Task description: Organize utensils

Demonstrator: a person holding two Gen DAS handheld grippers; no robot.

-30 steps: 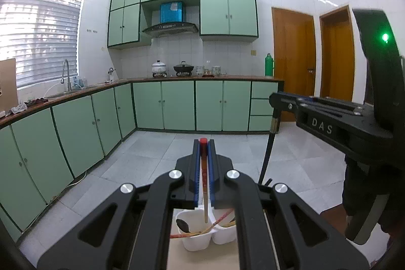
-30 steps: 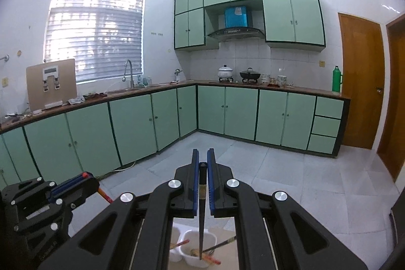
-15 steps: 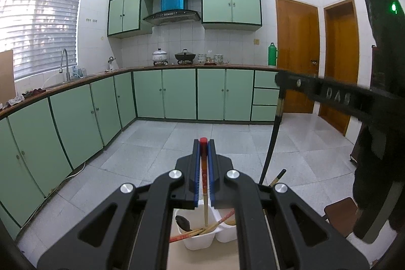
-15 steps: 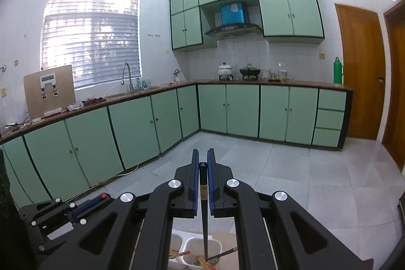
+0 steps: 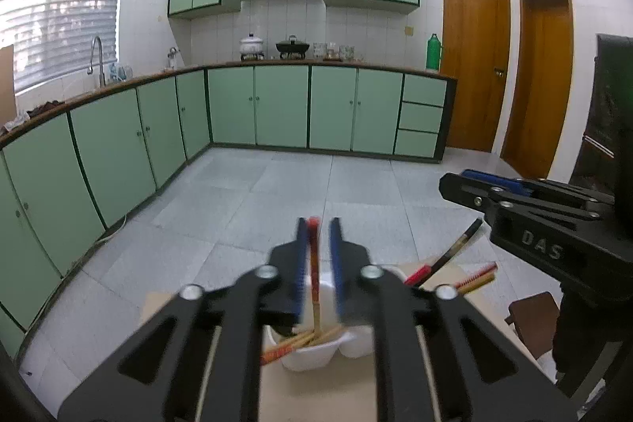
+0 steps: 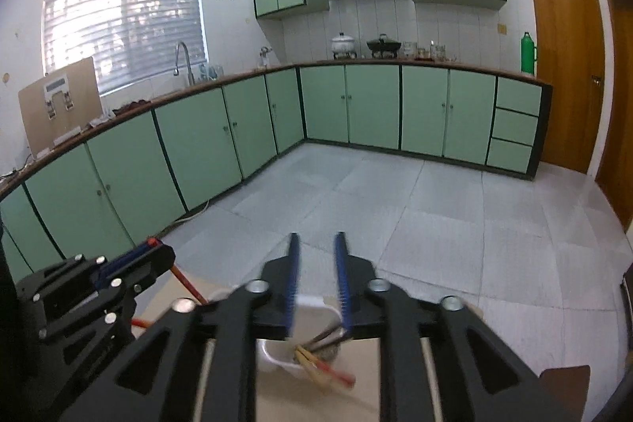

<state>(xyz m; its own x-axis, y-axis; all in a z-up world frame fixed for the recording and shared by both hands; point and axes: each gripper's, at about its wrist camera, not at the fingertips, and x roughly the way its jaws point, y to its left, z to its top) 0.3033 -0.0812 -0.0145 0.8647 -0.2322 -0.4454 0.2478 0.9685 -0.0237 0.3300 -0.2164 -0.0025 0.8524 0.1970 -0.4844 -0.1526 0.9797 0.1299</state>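
Note:
My left gripper [image 5: 318, 256] is open above a white two-cup utensil holder [image 5: 316, 352]. A red-topped chopstick [image 5: 313, 263] stands loose between the jaws, its lower end in the holder's left cup with other chopsticks. My right gripper [image 6: 317, 281] is open and empty above the holder [image 6: 277, 354], which holds chopsticks and a dark utensil. In the left wrist view the right gripper [image 5: 467, 184] is at the right, above a dark chopstick [image 5: 455, 252] leaning out of the right cup. In the right wrist view the left gripper [image 6: 154, 252] is at the left.
The holder stands on a light wooden table [image 5: 316, 390]. Loose chopsticks [image 5: 474, 277] lie at the table's right side. A brown stool [image 5: 534, 315] is beside the table. Green kitchen cabinets [image 5: 277, 105] and grey tiled floor [image 5: 316, 192] lie beyond.
Both grippers have opened. The right one let go of the dark chopstick, which now rests in the holder. The red-topped chopstick has slipped down between the left jaws. Both cameras tilted downward.

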